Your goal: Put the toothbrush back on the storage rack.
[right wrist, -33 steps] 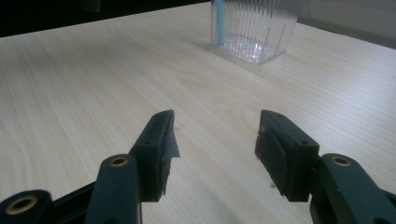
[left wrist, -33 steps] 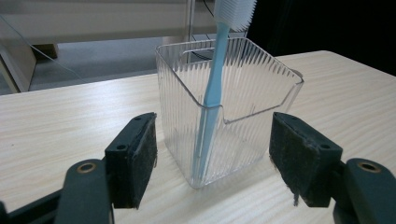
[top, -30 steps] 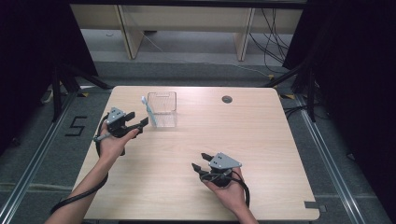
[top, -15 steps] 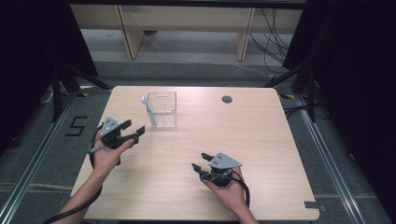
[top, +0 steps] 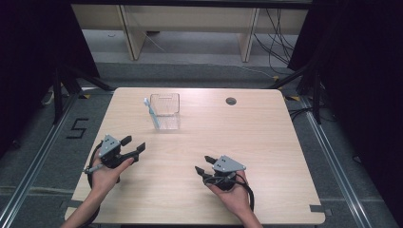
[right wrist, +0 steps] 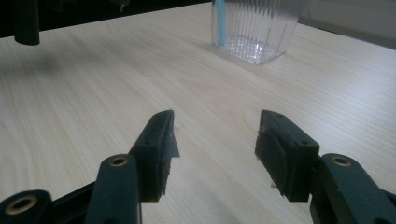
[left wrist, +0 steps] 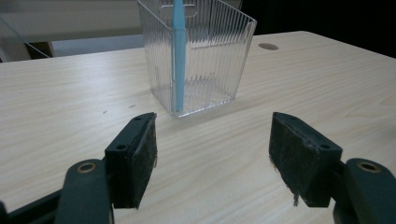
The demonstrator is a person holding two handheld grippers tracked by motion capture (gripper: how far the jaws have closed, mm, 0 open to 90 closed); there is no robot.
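Your left gripper (top: 132, 147) has drawn back from the clear container (top: 166, 110) toward seven o'clock, jaws spread wide and holding nothing, while your right gripper (top: 205, 168), also wide and empty, has stayed near five o'clock. The blue toothbrush (top: 151, 113) stands leaning in the container at about eleven o'clock on the table (top: 275, 142). It looks placed, though its head is hard to make out.
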